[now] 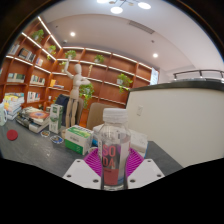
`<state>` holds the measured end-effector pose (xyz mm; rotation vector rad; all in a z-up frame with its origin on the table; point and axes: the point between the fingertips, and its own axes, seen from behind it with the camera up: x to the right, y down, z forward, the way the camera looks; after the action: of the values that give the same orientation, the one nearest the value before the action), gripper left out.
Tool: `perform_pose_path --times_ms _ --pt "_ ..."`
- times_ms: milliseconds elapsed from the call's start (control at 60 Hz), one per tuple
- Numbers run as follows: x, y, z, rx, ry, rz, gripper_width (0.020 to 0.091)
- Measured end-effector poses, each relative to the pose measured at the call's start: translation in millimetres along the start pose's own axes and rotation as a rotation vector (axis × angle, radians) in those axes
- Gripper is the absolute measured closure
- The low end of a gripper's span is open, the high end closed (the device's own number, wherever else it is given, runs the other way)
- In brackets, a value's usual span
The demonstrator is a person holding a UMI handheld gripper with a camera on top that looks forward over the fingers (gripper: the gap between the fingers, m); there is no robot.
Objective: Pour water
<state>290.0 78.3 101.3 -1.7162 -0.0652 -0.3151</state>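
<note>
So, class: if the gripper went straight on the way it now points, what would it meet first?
The clear plastic bottle already stands between the jaws of the gripper, so it comes first. Whether the jaws press on it cannot be told. Beyond it looks like a clear cup, though depth is unclear.

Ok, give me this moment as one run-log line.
gripper: shut on clear plastic water bottle | bottle: upright, white cap on | target: clear plastic cup just beyond, right | pour: not started

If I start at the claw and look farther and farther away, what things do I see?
Claw → clear bottle between its fingers → green box on the table → wooden figure → lit shelves on the far wall.
</note>
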Motion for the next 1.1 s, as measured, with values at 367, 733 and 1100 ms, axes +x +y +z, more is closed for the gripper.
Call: perform_pose_path --times_ms 367,733,1100 --pt "-225.7 -71.2 -42.0 0.039 -0.158 -0.498 0.0819" --pt "-420.5 -181.2 -55.9 0.395 -0.043 -1.421 0.0820" --pt "-508.0 -207.4 -65.6 0.593 0.089 -2.001 0.0820"
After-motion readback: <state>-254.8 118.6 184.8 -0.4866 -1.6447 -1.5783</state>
